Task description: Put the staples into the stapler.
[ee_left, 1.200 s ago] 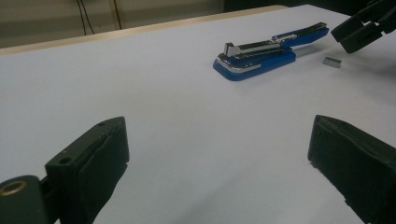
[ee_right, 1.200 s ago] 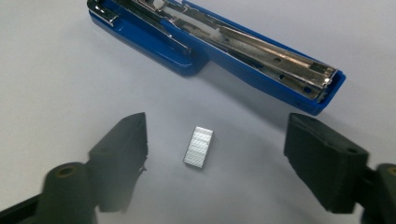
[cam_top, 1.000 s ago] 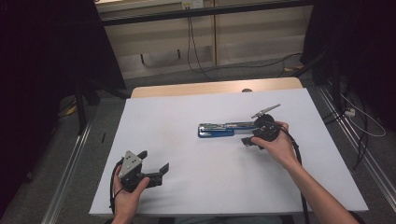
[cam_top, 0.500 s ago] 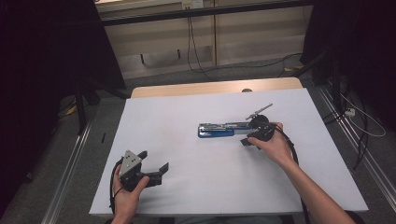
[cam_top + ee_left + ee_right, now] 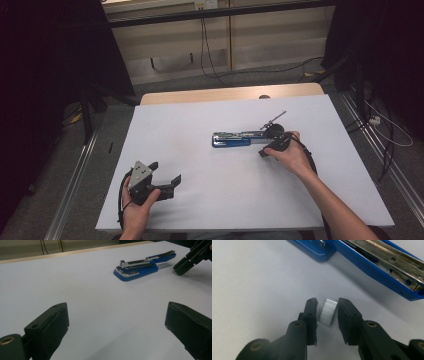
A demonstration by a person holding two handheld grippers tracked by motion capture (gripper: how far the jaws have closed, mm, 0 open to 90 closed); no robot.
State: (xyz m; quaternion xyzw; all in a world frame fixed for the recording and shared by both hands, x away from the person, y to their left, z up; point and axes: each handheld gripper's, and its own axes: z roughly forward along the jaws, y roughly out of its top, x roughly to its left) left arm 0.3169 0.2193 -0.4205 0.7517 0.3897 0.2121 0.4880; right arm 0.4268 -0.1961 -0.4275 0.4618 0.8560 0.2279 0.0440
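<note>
The right gripper (image 5: 326,312) has been closing its jaws around a staple strip (image 5: 327,312) on the desk (image 5: 200,125), at the open stapler's (image 5: 235,138) 4 o'clock. Gaps remain, so no grip yet; an uneven squeeze could tilt or snap the strip. The left gripper (image 5: 117,325) is released, empty.

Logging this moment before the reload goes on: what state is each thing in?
Blue metal stapler: lying open, staple channel exposed.
Silver staple strip: on the table between the right claw's jaws.
Right claw: jaws just closing, small gaps left.
Left claw: wide open, holding nothing.
</note>
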